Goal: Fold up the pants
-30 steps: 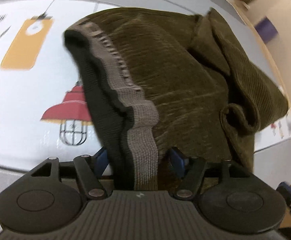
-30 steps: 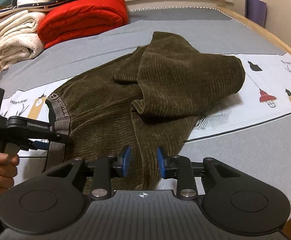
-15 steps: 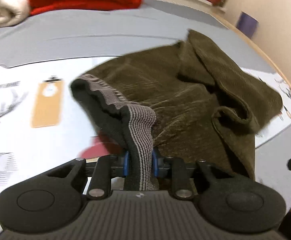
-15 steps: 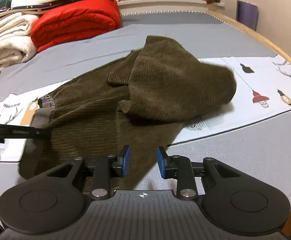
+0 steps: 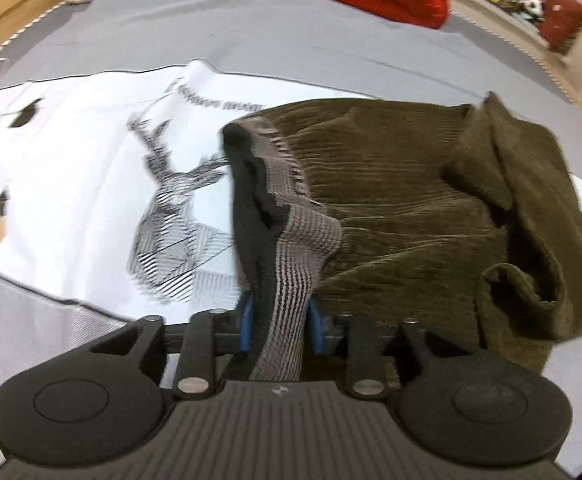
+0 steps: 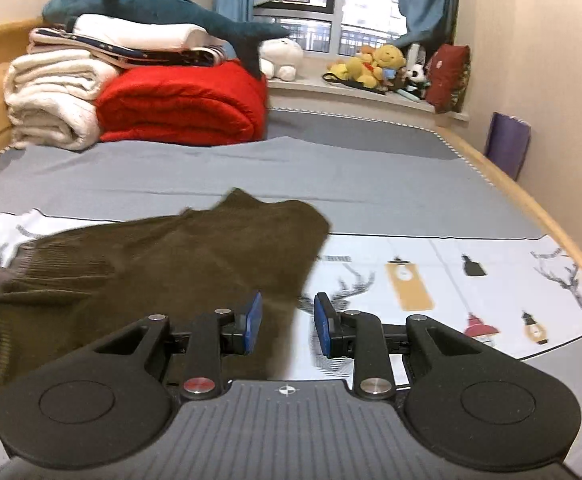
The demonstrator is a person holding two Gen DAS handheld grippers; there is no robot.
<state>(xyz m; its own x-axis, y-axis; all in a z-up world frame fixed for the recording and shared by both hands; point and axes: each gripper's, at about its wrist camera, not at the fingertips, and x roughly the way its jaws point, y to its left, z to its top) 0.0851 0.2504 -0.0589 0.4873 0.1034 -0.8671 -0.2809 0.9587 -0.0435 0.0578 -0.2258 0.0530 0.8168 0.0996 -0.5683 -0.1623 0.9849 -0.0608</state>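
Observation:
Olive-brown corduroy pants (image 5: 411,208) lie crumpled on a white printed cloth (image 5: 71,184) on the bed. My left gripper (image 5: 279,320) is shut on the grey striped waistband (image 5: 291,264), which rises from between the blue pads. The legs are bunched in folds to the right. In the right wrist view the pants (image 6: 151,264) lie to the left and under my right gripper (image 6: 287,324), which is open with nothing between its blue pads and sits over the pants' right edge.
A red folded quilt (image 6: 183,104), white folded blankets (image 6: 51,96) and a blue plush shark (image 6: 155,8) are stacked at the head of the grey bed (image 6: 331,168). Plush toys (image 6: 375,64) sit on the windowsill. A wooden bed edge (image 6: 531,216) runs along the right.
My left gripper closed on the waistband and dragged the pants left across the printed cloth. My right gripper stayed open and tilted up; its view now takes in the room.

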